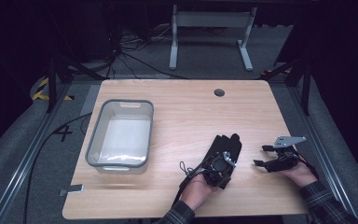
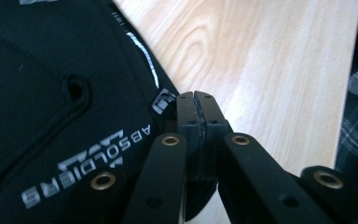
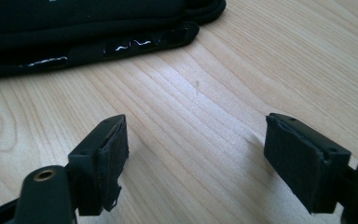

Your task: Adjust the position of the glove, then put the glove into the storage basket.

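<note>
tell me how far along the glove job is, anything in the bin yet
Nothing looks done yet: the grey bin holds nothing. In hand: the left tool is shut at the edge of the black glove, though whether fabric is pinched between its pads is hard to tell. The right tool rests open on the table, holding nothing. Left, probably: lifting the glove across into the bin.

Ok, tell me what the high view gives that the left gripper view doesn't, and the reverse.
The high view adds the grey bin at the table's left, the round hole near the far edge, and the right claw, open, to the right of the black glove. The left gripper view adds the white lettering on the glove and the left claw, jaws pressed together at the glove's edge. Both share the glove lying on the wooden table.
</note>
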Demonstrator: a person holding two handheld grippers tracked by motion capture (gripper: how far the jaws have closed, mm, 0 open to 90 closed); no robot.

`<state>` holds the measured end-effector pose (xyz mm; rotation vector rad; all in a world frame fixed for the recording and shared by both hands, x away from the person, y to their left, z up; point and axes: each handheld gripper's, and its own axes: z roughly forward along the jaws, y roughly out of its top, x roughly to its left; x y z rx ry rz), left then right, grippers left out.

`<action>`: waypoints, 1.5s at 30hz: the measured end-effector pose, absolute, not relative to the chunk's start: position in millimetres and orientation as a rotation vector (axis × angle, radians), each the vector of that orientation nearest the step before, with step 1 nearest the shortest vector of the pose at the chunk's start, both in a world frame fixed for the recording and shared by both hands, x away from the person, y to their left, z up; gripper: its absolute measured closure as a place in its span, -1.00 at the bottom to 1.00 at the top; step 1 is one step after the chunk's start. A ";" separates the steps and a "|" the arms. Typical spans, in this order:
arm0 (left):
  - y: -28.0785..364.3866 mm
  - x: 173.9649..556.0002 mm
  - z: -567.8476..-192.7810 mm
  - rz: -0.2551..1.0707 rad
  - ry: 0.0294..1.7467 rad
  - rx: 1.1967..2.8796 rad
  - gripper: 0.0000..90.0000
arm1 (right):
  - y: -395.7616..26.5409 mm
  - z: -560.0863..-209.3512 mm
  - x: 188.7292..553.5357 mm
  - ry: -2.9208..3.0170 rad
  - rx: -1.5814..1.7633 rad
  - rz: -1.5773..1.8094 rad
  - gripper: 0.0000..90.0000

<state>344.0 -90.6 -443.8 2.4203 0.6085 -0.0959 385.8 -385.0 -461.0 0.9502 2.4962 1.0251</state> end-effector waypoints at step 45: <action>-60.1 433.5 -424.3 0.074 0.763 2.277 -0.34 | -383.1 -466.8 384.9 2.480 0.902 1.057 -0.69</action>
